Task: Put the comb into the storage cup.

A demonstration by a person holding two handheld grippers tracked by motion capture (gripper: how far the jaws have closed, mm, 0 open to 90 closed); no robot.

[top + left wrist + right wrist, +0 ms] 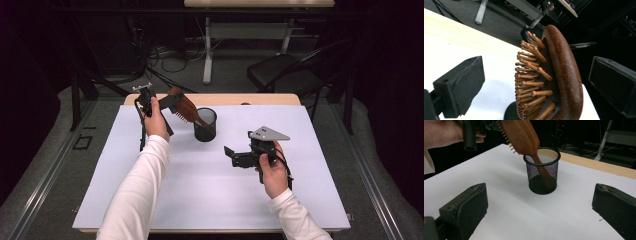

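Observation:
A brown wooden paddle hairbrush (186, 107) stands with its handle in a black mesh cup (205, 125) and leans toward the far left. My left gripper (172, 102) is up at the brush head, open. In the left gripper view the brush head (564, 75) sits between the two wide-apart pads, with gaps on both sides. My right gripper (231, 156) is open near the middle of the table, pointing at the cup (541, 170) from some way off, with nothing between its jaws. In the right gripper view the brush (524, 135) leans on the cup's rim.
A white sheet covers the wooden table (200, 190); a strip of bare wood shows along the far edge. Beyond it stand a black chair (285, 70) and a table leg (207, 50) among floor cables.

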